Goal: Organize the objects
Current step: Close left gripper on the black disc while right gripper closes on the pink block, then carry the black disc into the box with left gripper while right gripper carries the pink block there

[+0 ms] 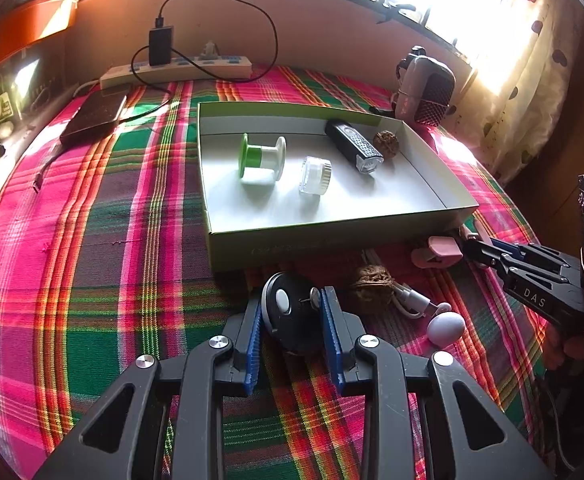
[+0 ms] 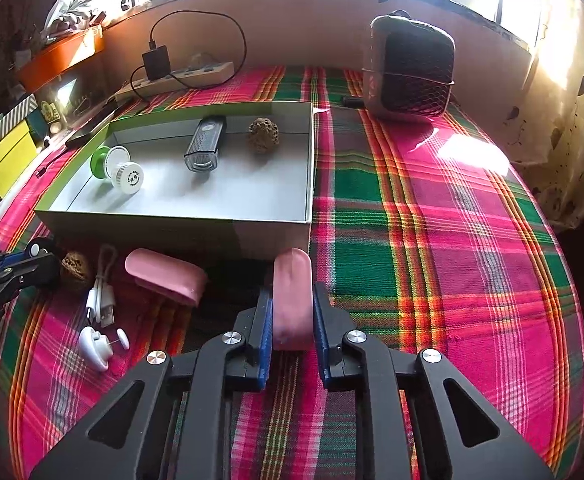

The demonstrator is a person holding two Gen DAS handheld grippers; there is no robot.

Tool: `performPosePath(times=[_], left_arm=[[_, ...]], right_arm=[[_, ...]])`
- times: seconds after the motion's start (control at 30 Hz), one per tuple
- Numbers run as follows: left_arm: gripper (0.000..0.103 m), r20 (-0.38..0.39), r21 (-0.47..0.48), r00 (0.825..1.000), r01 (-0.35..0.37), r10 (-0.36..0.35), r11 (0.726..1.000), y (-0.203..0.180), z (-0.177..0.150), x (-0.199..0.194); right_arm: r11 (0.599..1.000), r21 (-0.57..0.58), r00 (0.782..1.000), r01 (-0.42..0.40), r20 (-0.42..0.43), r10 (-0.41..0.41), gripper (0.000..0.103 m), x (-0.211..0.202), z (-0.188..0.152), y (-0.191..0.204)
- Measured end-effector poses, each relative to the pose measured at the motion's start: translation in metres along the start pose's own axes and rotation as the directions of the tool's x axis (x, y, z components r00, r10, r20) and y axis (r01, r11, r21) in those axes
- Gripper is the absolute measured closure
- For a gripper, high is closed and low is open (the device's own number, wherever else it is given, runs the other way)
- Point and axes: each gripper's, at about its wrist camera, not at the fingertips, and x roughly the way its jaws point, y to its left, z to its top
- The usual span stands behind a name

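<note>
My left gripper (image 1: pixel 290 300) is shut on a black round device (image 1: pixel 292 328) with a white button, low over the plaid cloth in front of the box. My right gripper (image 2: pixel 292 290) is shut on a pink oblong piece (image 2: pixel 292 276) that stands on end just before the box's near right corner. A second pink piece (image 2: pixel 167 276) lies to its left. The open cardboard box (image 1: pixel 332 232) holds a green-and-white spool (image 1: pixel 261 156), a clear jar (image 1: pixel 316 174), a black torch (image 1: pixel 354 146) and a walnut (image 1: pixel 386 142).
Between the grippers lie a loose walnut (image 1: pixel 374 280), a white USB cable (image 1: pixel 408 300) and a white egg-shaped gadget (image 1: pixel 446 328). Behind the box are a power strip with charger (image 1: pixel 179 66), a dark power bank (image 1: pixel 93 116) and a small fan (image 2: pixel 412 68).
</note>
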Motion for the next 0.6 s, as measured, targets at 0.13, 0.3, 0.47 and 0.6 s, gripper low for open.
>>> performPosePath(times=[0.13,0.3,0.47,0.6], left_arm=[[0.078,-0.001,0.001,1.0,0.002,-0.002,1.0,0.001,0.0,0.0],[0.078,0.0,-0.002,1.0,0.001,-0.001,1.0,-0.001,-0.001,-0.001],[0.078,0.006,0.007,1.0,-0.002,0.002,1.0,-0.001,-0.003,-0.005],[0.078,0.022,0.011,1.0,-0.01,0.01,1.0,0.0,-0.003,-0.01]], right_arm=[[1.0,-0.001,1.0,0.001,0.0,-0.001,0.084,0.0,0.0,0.0],[1.0,0.003,1.0,-0.003,0.0,0.003,0.084,-0.002,-0.002,0.001],[1.0,0.005,1.0,-0.008,0.002,0.008,0.084,-0.005,-0.005,0.001],[1.0,0.009,1.0,-0.018,0.008,0.018,0.084,-0.009,-0.005,0.002]])
